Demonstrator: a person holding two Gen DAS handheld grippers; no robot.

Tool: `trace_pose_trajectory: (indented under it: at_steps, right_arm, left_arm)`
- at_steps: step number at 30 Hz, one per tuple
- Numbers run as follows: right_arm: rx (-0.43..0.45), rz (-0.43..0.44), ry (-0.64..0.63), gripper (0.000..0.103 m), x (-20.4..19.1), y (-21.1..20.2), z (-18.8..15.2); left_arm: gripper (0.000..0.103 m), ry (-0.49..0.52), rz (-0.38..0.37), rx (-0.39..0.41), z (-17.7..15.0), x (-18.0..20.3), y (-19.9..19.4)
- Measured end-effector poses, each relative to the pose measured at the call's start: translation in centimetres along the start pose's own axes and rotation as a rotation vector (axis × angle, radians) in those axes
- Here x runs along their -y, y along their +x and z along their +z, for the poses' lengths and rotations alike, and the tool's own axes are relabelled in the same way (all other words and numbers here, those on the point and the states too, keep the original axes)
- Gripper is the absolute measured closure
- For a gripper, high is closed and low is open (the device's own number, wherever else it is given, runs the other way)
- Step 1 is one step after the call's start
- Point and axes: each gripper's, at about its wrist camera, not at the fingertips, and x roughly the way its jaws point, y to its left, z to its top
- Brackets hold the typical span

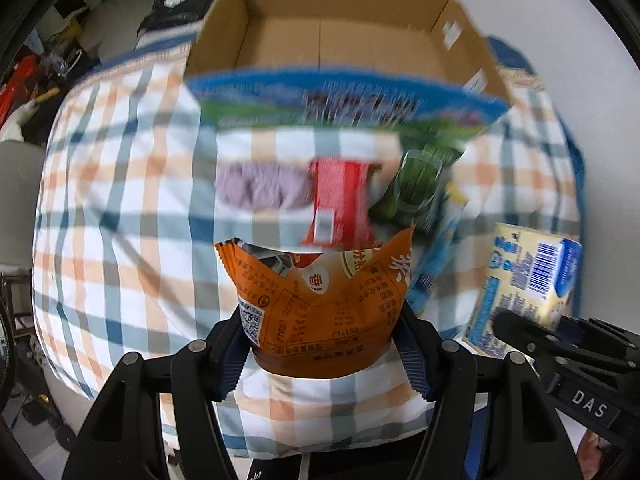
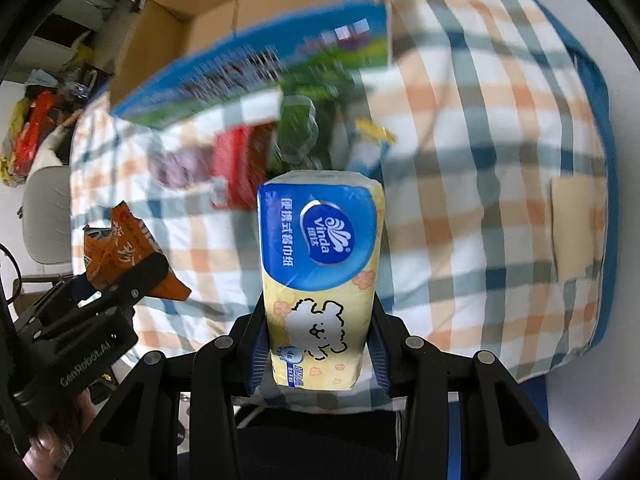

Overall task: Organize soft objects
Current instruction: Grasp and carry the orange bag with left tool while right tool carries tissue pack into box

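Both hands are loaded here. The left gripper (image 1: 326, 344) is clamped on an orange snack bag (image 1: 320, 304), pinched low down so most of the bag sticks out forward past the fingers. The right gripper (image 2: 318, 354) is squeezing a tissue pack (image 2: 320, 272) across its narrow sides, long axis pointing straight ahead. The cardboard box (image 1: 344, 40) sits dead ahead past both loads, open side up on the plaid cloth (image 1: 120, 200), with a few loose items in between. I'd guess the left is lined up more squarely with the opening, so it probably drops first.
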Motion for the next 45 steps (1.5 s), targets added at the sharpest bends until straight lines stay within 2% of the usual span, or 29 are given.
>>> trace_pose_trajectory:
  at_steps: [5,8,12,17,19,25,30,35,38,40,45]
  right_arm:
    - [0.098,0.032,-0.031,0.059,-1.2,-4.5,3.8]
    - [0.154,0.037,-0.060,0.058,-2.2,-6.8,7.0]
    - [0.210,0.002,-0.112,0.059,-3.7,-8.4,12.7]
    - [0.199,-0.045,-0.144,0.058,-4.6,-6.3,21.1]
    - [0.184,-0.066,-0.154,0.058,-4.8,-4.8,23.8]
    - [0.126,-0.116,-0.164,0.058,-4.5,0.4,31.3]
    - [0.102,-0.117,-0.171,0.058,-4.3,2.7,34.5]
    - [0.074,-0.155,-0.208,0.056,-4.7,4.5,37.3]
    - [0.088,-0.176,-0.230,0.051,-5.0,4.2,37.7]
    - [0.094,-0.175,-0.228,0.041,-5.1,4.0,38.1]
    - [0.101,-0.173,-0.217,0.035,-5.2,3.2,37.9]
  left_arm:
    - [0.040,0.001,-0.047,0.068,3.6,1.0,-3.7]
    - [0.040,-0.004,-0.078,0.097,7.3,1.0,-5.5]
    - [0.040,-0.022,-0.121,0.103,13.1,0.8,-5.7]
    - [0.040,-0.057,-0.176,0.035,21.1,0.2,-2.3]
    - [0.040,-0.063,-0.176,0.010,23.6,0.3,-0.5]
    - [0.040,-0.068,-0.171,-0.077,29.3,0.4,5.0]
    - [0.039,-0.073,-0.218,-0.144,32.3,0.6,8.5]
    - [0.036,-0.079,-0.226,-0.155,34.2,1.1,10.0]
    - [0.034,-0.084,-0.218,-0.174,34.8,1.5,10.6]
    - [0.033,-0.072,-0.187,-0.181,35.1,1.8,10.7]
    - [0.026,-0.064,-0.159,-0.175,34.6,2.0,10.4]
